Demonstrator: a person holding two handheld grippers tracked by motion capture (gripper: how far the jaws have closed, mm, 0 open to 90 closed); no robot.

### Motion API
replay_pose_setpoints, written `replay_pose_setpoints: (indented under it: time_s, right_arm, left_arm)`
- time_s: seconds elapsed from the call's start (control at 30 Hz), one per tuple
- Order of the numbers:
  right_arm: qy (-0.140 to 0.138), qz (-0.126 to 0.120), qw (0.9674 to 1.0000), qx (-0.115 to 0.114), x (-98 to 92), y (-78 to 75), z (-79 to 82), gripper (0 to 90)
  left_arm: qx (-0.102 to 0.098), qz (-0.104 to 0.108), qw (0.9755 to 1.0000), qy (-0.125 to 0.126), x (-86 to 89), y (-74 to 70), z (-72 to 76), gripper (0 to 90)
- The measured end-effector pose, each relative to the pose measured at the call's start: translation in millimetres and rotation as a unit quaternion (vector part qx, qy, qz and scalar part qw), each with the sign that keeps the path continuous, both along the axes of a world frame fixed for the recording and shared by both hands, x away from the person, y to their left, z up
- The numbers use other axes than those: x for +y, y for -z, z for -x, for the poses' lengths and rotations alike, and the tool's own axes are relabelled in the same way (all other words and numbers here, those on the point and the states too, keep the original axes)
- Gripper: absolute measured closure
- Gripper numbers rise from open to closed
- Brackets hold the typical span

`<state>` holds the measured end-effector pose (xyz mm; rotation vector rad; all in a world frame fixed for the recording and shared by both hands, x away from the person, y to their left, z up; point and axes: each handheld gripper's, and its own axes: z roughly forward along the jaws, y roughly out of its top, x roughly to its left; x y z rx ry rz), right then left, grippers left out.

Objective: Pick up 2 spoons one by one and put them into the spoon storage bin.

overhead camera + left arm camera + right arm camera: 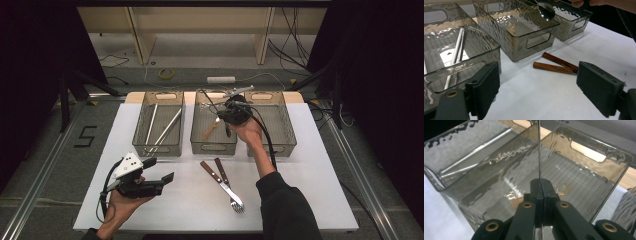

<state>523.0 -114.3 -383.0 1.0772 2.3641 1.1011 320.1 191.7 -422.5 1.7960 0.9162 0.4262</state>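
Spoon carried over the middle bin

The right claw [231,107] is clamped on a steel spoon's [545,11] thin, stiff, likely slippery handle above the middle bin [214,147]; the left claw [159,170] rests open over the tabletop [310,200].

Three bins [214,149] walling the far edge, knife and fork [223,184] mid-table, apparently open surface [310,190] either side.

White table [320,200], three clear bins [162,125], two wooden-handled utensils [222,182]
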Motion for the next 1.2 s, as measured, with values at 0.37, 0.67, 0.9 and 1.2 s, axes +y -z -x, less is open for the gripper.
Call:
replay_pose_setpoints:
  time_s: [0.37, 0.67, 0.9, 1.2]
  right_arm:
    - [0.008, 0.017, 0.9998, 0.009, 2.4, 15.9, -2.5, 90.0]
    - [0.003, 0.025, 0.9996, 0.014, 5.7, 21.2, -2.5, 90.0]
    - [0.005, 0.032, 0.9993, 0.02, 3.6, 30.0, -1.9, 89.6]
    - [0.006, 0.035, 0.999, 0.029, 4.7, 34.7, -0.6, 75.4]
  left_arm:
    - [-0.003, -0.003, 1.0, 0.0, 0.0, 0.0, 0.1, 18.2]
    - [-0.005, -0.009, 0.9999, 0.0, -0.4, 0.2, 0.4, 18.2]
    - [-0.006, -0.009, 0.9999, 0.0, -0.6, -0.1, 0.4, 18.2]
    - [-0.005, -0.009, 0.9999, -0.001, -1.1, 0.2, 0.5, 18.1]
